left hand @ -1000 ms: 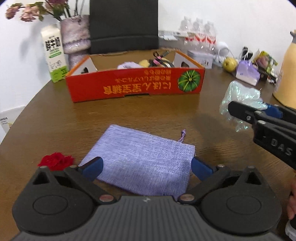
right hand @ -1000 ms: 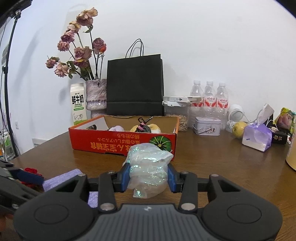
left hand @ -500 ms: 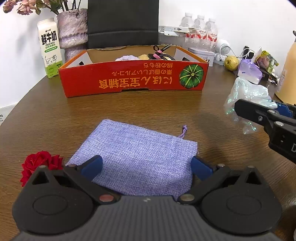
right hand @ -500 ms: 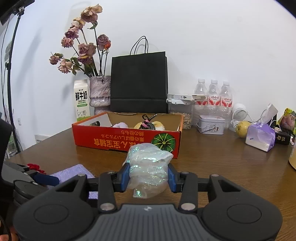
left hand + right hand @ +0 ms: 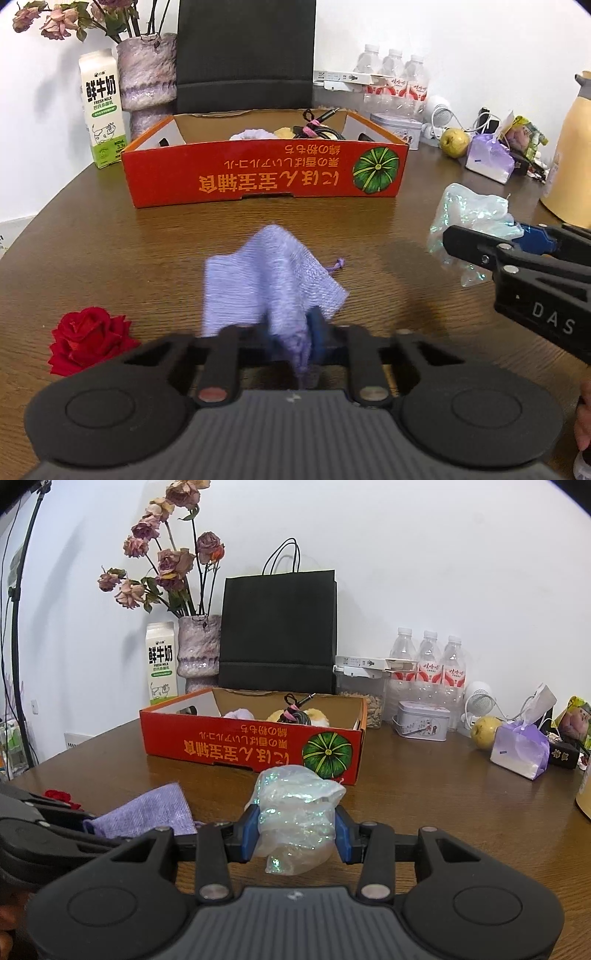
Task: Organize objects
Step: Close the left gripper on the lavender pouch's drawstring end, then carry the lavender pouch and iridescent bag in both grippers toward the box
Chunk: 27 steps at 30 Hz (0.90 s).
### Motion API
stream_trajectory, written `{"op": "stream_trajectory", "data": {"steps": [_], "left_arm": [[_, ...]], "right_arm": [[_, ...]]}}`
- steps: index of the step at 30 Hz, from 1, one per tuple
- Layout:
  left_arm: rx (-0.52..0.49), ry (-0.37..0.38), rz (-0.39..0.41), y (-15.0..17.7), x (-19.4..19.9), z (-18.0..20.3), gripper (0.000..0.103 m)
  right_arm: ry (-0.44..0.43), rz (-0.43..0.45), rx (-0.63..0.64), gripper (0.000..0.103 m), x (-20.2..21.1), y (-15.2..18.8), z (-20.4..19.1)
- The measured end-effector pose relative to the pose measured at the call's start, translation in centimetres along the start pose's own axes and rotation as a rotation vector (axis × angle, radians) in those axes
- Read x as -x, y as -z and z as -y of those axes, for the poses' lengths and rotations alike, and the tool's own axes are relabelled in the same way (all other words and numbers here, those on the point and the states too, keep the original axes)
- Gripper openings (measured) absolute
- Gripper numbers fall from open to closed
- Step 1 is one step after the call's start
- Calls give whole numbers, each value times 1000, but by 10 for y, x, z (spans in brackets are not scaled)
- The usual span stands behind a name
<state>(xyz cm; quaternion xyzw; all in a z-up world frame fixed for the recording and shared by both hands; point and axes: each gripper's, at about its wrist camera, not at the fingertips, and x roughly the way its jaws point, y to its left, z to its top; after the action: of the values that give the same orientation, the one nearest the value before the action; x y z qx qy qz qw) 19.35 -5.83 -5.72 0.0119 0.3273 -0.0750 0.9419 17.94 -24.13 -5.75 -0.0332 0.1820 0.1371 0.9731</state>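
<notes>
Left gripper (image 5: 291, 338) has just closed, pinching the lilac pouch (image 5: 266, 284) above the bench (image 5: 147, 240). Right gripper (image 5: 295, 830), nearly level, clamps the iridescent bag (image 5: 295, 812).

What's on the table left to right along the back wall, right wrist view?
Milk carton → vase of dried roses → black paper bag → clear jar with flat boxes on top → three water bottles → yellow-green fruit → purple tissue pack.

Each black hand-held gripper (image 5: 295, 341) has blue pads, silver screws, ribbed grey housing.
</notes>
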Motion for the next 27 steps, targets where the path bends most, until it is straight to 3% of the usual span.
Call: {"op": "stream_trajectory", "data": {"steps": [12,27], "left_arm": [[17,-43,29,-9,11,-4,10],[48,-82,98,-50,27,-29,10]], "right_arm": [[9,15,11,40,-3,-6,-4],[-33,55,24,40,-19,-42,-24]]}}
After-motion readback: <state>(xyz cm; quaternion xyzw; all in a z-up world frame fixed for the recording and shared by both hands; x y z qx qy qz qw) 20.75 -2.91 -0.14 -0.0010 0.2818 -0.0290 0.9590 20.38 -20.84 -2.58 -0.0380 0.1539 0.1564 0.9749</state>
